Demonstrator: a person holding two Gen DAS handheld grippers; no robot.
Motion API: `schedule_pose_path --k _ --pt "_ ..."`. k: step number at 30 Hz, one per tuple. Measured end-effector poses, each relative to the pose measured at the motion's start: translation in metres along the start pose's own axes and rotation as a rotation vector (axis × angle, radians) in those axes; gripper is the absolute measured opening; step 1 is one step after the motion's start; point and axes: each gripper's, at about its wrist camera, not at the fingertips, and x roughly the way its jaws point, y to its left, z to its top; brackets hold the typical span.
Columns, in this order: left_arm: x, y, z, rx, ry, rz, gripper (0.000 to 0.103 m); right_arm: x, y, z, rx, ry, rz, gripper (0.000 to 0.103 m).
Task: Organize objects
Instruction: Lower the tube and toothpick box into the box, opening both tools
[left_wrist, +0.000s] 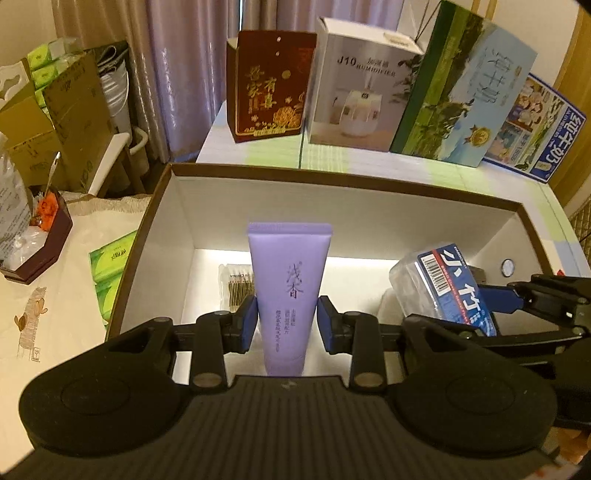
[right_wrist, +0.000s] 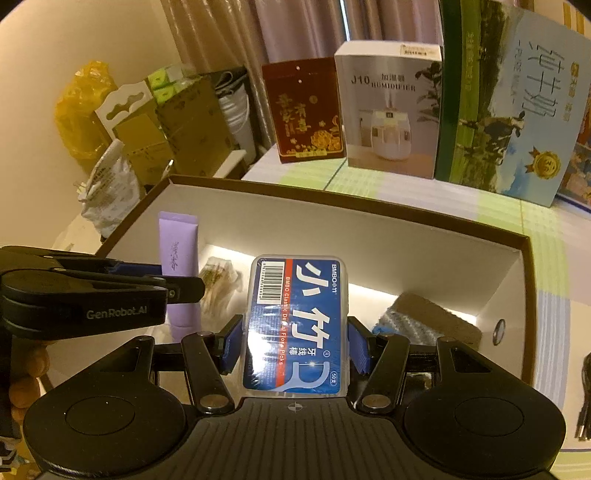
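Curtains and a row of upright cartons (humidifier box (left_wrist: 364, 92), milk box (right_wrist: 506, 107)) line the far edge of the desk (left_wrist: 424, 168), and the big open storage box (left_wrist: 347, 181) sits near both grippers.

Left gripper (left_wrist: 286, 319) has its jaws closed on the purple tube (left_wrist: 288, 291), held upright over the left part of the storage box. Right gripper (right_wrist: 293, 345) has its jaws clamped on the floss pick case (right_wrist: 297, 325), over the middle-right.

What could go wrong, I reckon: the tube is soft and pinched low down, so it could squish or tip over on release. The case is slick clear plastic, so it might slide out of the pads. The two grippers are also pretty near each other, so they could bump.

Only the right wrist view shows the grey-blue sponge thing (right_wrist: 424, 317) in the box's right end. The left view alone shows the green tissue packs (left_wrist: 110, 273) outside the box on the left. Both show a packet of cotton swabs (left_wrist: 236, 286) on the box floor.
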Motion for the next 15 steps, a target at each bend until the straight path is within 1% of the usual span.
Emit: schedule_pose_path --k 4,6,7,8,11,15 --pt "0.008 0.004 0.004 0.005 0.012 -0.006 0.030 0.008 0.000 0.003 0.010 0.008 0.003 0.055" --pt "0.009 0.006 0.006 0.009 0.012 -0.003 0.033 0.011 0.001 0.004 0.016 0.010 0.006 0.055" --pt "0.009 0.007 0.007 0.009 0.011 -0.006 0.038 0.013 0.001 0.005 0.019 0.012 0.006 0.055" --pt "0.008 0.008 0.007 0.008 0.009 -0.007 0.040 0.014 0.001 0.005 0.022 0.013 0.008 0.055" --pt "0.006 0.010 0.009 0.010 0.004 -0.007 0.043 0.018 0.002 0.008 0.026 0.006 0.013 0.055" --pt "0.000 0.013 0.010 0.010 -0.006 0.013 0.045 0.022 0.004 0.011 0.022 -0.006 0.011 0.055"
